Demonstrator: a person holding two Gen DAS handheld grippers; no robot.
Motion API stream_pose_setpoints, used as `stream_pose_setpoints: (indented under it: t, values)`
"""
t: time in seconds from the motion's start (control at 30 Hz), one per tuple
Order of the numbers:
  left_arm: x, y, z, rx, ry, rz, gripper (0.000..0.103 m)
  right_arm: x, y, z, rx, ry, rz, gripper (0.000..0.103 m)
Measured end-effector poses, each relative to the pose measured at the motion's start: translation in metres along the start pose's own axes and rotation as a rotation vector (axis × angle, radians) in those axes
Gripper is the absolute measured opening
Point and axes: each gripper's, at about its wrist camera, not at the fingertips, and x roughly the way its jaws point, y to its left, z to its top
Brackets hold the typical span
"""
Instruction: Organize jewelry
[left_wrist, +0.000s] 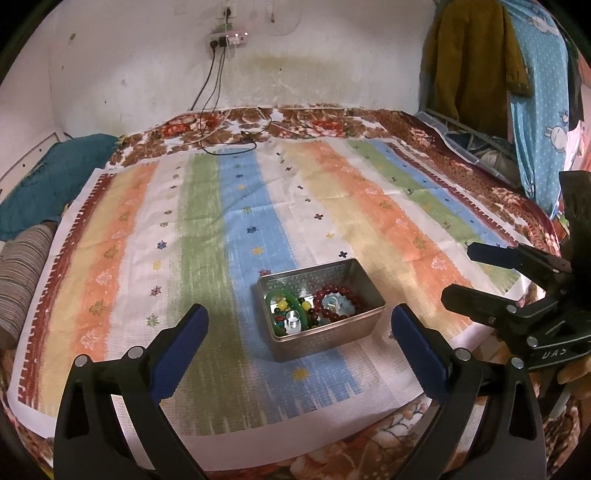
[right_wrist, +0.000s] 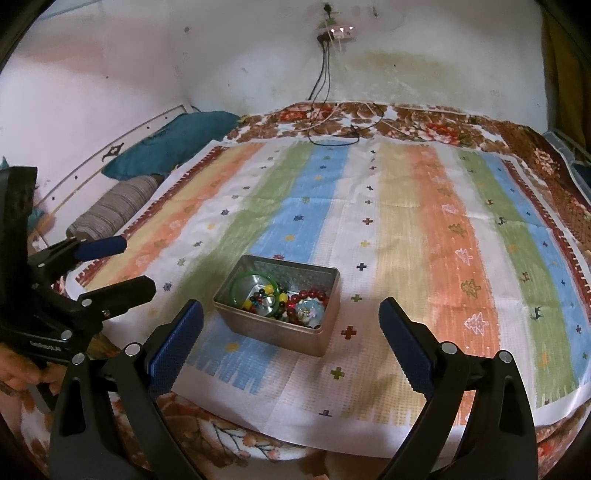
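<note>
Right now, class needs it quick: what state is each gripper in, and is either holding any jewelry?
Left gripper: open, holding nothing.
Right gripper: open, holding nothing.
The jewelry lies in the metal tin.

A striped cloth (left_wrist: 258, 206) covers a floral blanket (left_wrist: 295, 122); teal pillow (left_wrist: 55, 173) beside.

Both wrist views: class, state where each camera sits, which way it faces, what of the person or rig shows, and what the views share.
Left wrist: on the left gripper, facing the metal tin on the striped cloth; its open fingers and the right gripper show.
Right wrist: on the right gripper, facing the same tin; the left gripper and a hand show.
Shared: tin, cloth, wall socket.
</note>
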Motion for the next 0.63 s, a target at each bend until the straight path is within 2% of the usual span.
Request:
stream_pose_setpoints:
  t: [0.63]
  values:
    - [0.0019, -0.0016, -0.0008, 0.008, 0.011, -0.005, 0.097, 0.0024, 0.0031, -0.0020, -0.020, 0.010, -0.008, 0.097]
